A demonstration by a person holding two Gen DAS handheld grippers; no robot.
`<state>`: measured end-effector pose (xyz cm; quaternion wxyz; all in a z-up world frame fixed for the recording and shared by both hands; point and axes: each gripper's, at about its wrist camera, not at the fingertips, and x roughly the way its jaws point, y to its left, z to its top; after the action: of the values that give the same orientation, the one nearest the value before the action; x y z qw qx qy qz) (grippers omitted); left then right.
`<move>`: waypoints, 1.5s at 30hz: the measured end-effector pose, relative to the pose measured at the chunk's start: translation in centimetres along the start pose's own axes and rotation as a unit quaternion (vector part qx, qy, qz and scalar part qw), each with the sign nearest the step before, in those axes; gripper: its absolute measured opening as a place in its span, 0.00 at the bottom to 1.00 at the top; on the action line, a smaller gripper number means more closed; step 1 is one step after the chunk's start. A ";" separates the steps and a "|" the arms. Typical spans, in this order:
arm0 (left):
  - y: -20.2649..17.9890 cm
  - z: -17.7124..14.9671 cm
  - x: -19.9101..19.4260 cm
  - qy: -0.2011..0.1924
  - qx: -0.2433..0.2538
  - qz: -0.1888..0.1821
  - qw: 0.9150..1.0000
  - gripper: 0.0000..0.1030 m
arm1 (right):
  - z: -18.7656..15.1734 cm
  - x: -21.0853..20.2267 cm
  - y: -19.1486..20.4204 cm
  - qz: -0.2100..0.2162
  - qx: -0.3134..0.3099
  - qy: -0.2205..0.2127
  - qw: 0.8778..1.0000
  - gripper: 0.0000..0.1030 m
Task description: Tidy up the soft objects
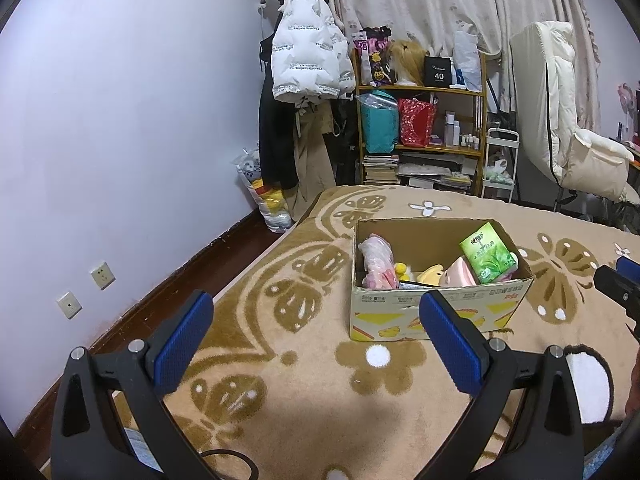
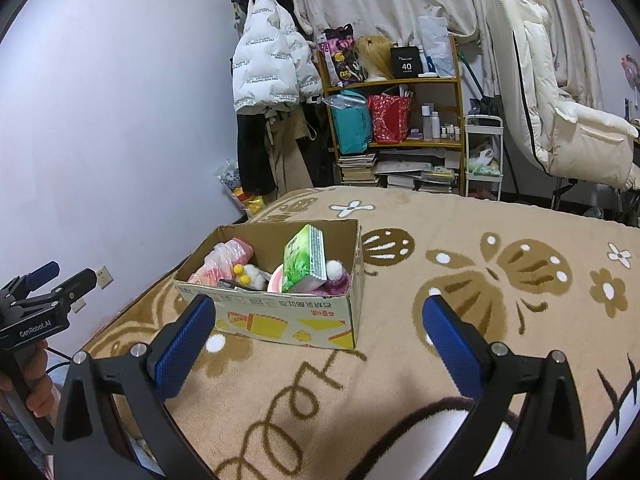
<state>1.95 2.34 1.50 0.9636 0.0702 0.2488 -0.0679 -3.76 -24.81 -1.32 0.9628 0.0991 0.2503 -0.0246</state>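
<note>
Inside the cardboard box [image 2: 280,312], half-buried soft toys [image 2: 248,274] behind a green tissue pack [image 2: 304,260]; both hand-held grippers [image 1: 316,336] [image 2: 318,340] wide open, empty.

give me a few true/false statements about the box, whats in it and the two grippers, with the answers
1. The cardboard box sits on the patterned blanket. True.
2. The left gripper is shut on a plush toy. False: its jaws stand wide apart and hold nothing.
3. A green tissue pack stands in the box, poking above the rim. True.
4. The box is closed with its flaps taped down. False: it is open on top and its contents show.
5. The right gripper is open and empty. True.
6. The pink plastic bag lies on the blanket outside the box. False: it is inside the box, at one end.
</note>
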 end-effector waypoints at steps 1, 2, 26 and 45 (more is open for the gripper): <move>0.0 0.0 0.0 0.001 0.000 -0.002 1.000 0.99 | 0.0 0.0 0.0 -0.001 0.000 0.000 1.000 1.00; 0.0 0.0 0.1 0.003 -0.001 -0.006 1.000 0.99 | 0.0 0.0 0.0 -0.001 0.000 0.001 1.000 1.00; -0.5 -0.3 0.2 0.007 0.005 -0.005 1.000 0.99 | -0.6 0.5 -0.1 0.002 0.000 0.009 1.000 1.00; -0.9 -1.0 0.5 0.011 0.009 -0.008 1.000 0.99 | -0.6 0.5 -0.3 -0.001 0.002 0.008 1.000 1.00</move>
<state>1.72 1.63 0.29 0.9595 0.0777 0.2596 -0.0775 -3.63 -24.93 -2.11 0.9606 0.1013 0.2576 -0.0254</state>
